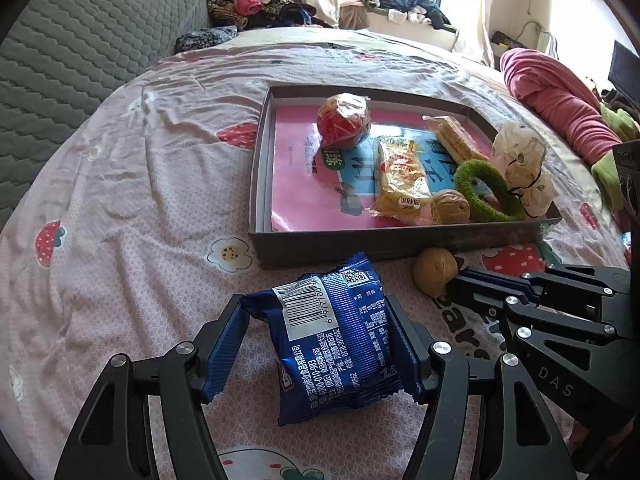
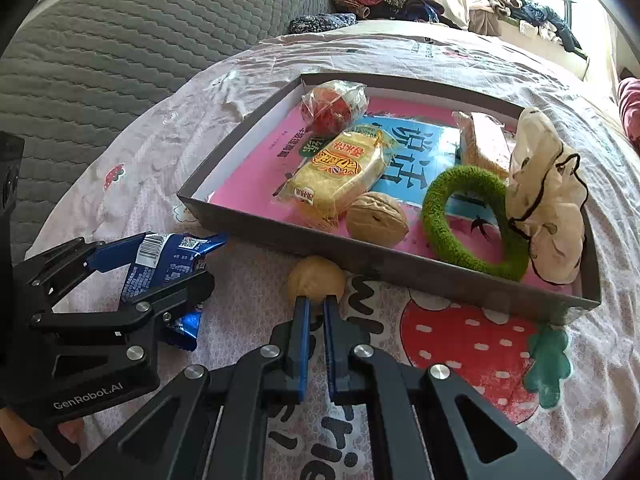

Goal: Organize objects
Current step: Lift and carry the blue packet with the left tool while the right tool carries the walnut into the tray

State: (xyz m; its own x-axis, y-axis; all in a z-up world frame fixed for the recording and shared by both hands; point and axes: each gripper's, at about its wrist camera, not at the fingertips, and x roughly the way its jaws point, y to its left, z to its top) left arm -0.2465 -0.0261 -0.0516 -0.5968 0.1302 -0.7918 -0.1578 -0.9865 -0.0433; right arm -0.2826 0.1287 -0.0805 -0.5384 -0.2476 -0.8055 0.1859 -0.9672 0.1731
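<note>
A blue snack packet sits between the fingers of my left gripper, which is shut on it just above the bedsheet. From the right wrist view the same packet shows in the left gripper at the left. A loose walnut lies on the sheet against the near wall of the grey box. My right gripper is shut, nothing between its fingers, with its tips right at the near side of that walnut. The right gripper enters the left wrist view from the right.
The grey box holds a pink book, a wrapped red ball, a yellow snack packet, a second walnut, a green hair ring, a wafer pack and a white pouch. A grey quilted headboard stands at the left.
</note>
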